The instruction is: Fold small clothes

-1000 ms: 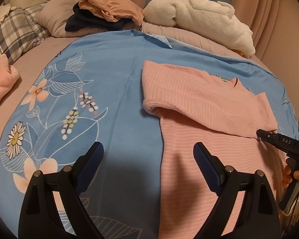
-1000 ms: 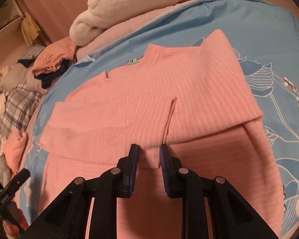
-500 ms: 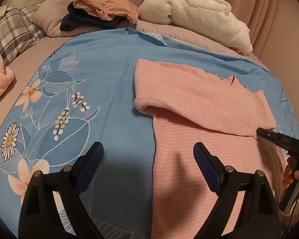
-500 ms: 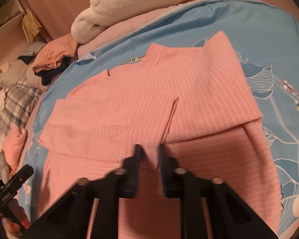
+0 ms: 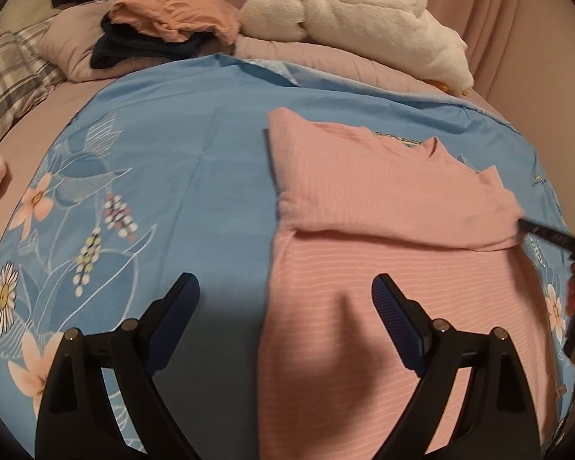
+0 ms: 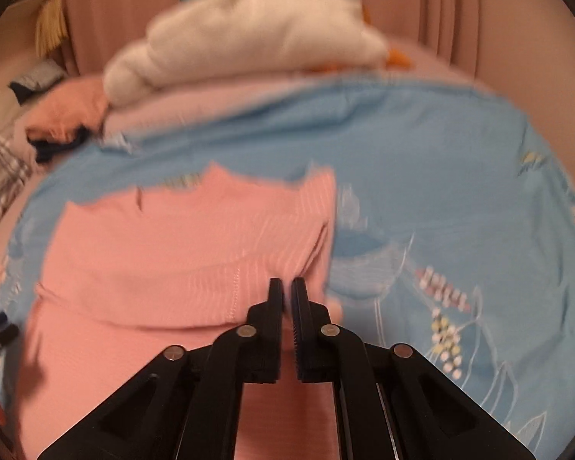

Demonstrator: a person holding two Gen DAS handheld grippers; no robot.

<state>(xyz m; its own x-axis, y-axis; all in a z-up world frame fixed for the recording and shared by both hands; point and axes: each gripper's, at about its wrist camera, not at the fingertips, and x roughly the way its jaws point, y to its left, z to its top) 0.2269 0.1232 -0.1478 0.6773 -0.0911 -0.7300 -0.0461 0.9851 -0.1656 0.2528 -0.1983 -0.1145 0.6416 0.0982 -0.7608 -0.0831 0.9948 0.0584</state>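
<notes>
A pink striped shirt (image 5: 387,237) lies on the blue floral sheet (image 5: 180,176), its sleeves folded across the chest. My left gripper (image 5: 283,299) is open and empty, held over the shirt's left edge near the hem. My right gripper (image 6: 287,287) is shut on the folded edge of the pink shirt (image 6: 165,260) at its right side. The right gripper's tip also shows in the left wrist view (image 5: 533,228) at the shirt's right edge. The right wrist view is blurred by motion.
A white plush blanket (image 5: 356,23) and a pile of orange and navy clothes (image 5: 161,34) lie at the back of the bed. A plaid pillow (image 5: 7,73) is at the far left. Pink curtains hang behind.
My right gripper has closed fully on the shirt's folded edge and swung to the right along it. My left gripper has shifted slightly and stays open.
</notes>
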